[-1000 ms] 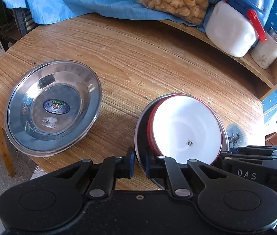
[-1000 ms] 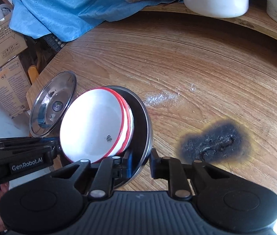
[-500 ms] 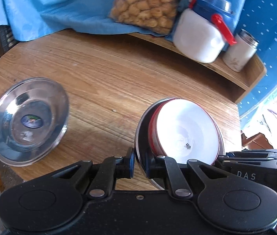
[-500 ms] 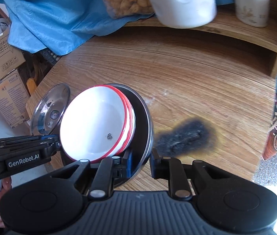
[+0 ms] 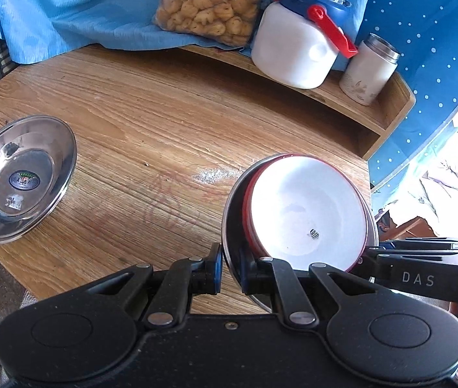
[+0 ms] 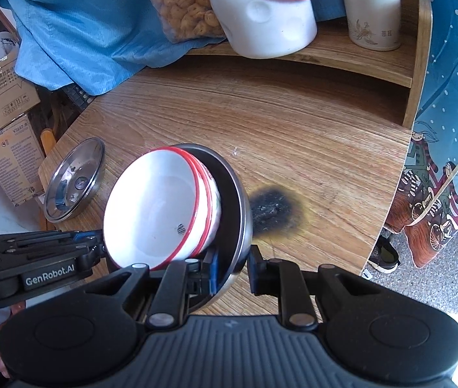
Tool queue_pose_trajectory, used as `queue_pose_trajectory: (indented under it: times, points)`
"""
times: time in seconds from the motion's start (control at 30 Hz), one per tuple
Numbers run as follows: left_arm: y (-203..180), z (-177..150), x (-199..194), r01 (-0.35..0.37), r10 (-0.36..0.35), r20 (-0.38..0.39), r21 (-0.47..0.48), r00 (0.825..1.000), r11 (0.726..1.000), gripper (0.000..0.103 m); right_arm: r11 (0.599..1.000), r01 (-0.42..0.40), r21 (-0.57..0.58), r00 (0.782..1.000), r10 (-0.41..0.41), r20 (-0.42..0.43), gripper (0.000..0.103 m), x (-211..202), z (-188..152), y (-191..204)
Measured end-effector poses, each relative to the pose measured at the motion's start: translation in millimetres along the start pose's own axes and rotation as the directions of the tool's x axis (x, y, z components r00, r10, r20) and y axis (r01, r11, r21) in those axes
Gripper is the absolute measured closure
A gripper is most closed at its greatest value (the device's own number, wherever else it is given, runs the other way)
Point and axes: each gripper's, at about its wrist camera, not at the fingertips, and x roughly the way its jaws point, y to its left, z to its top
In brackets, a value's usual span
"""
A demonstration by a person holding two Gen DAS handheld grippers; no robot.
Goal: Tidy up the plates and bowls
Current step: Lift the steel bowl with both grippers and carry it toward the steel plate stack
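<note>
Both grippers, left [image 5: 229, 266] and right [image 6: 232, 270], pinch the round steel plate's [image 6: 240, 213] rim (airborne, tilted); stacked red-rimmed white bowls [image 6: 161, 207] could slide toward scorch mark [image 6: 274, 208].

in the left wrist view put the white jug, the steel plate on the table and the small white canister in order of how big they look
Largest to smallest:
steel plate
white jug, close to the plate, so that order is unsure
small white canister

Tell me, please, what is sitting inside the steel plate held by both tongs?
Stacked white bowls with red rims sit inside the steel plate. The top bowl looks empty; the lower bowls' insides are covered.
</note>
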Motion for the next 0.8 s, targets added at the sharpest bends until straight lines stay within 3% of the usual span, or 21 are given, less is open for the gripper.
queue_pose_trajectory:
  times: [0.37, 0.8]
  points:
    - [4, 2, -7, -0.007, 0.007, 0.032, 0.013, 0.999, 1.0, 0.093, 1.0, -0.005, -0.024, 1.0, 0.005, 0.016, 0.083, 0, 3, 10]
    - [54, 27, -13, -0.008, 0.008, 0.047, 0.004, 0.999, 1.0, 0.092, 0.999, -0.017, -0.036, 1.0, 0.018, 0.025, 0.083, 27, 25, 47]
